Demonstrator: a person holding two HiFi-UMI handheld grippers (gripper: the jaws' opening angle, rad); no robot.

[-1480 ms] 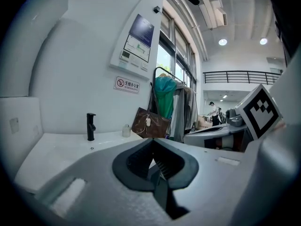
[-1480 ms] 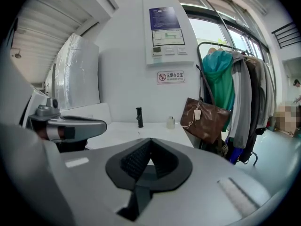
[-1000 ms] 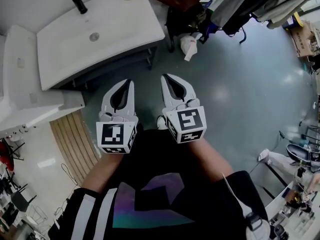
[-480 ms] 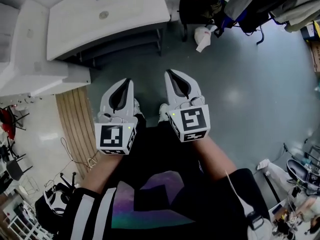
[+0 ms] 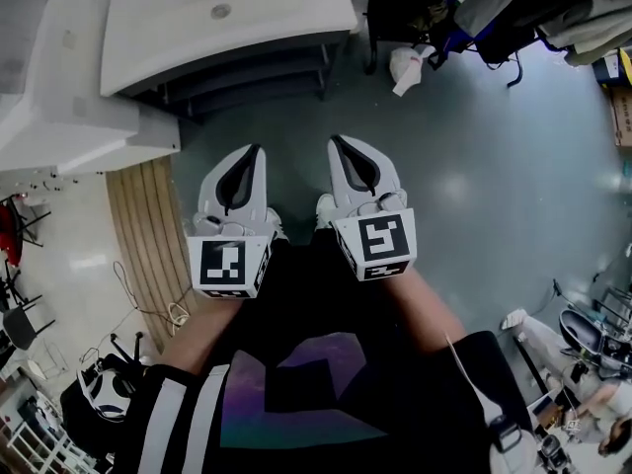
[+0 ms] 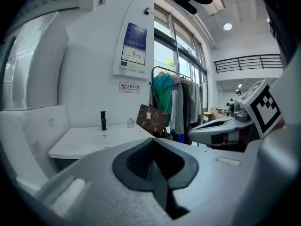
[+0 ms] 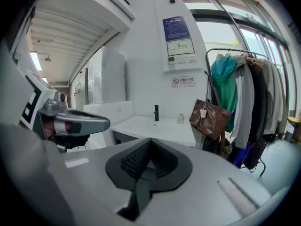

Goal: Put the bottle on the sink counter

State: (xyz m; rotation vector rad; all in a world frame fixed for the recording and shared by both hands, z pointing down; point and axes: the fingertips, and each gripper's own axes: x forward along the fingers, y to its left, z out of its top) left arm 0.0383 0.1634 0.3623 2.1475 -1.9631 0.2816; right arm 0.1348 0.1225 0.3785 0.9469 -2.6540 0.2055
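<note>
While your head view crops the back of the sink counter [image 5: 286, 8], both gripper views show one small bottle [image 6: 130, 122] standing there near one black faucet [image 6: 103, 120]. Your two claws, left gripper [image 5: 253, 154] and right gripper [image 5: 338, 144], are fully closed, holding nothing, well apart from the counter.

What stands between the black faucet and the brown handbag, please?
A small pale bottle, on the sink counter between faucet and handbag; both gripper views show it.
</note>
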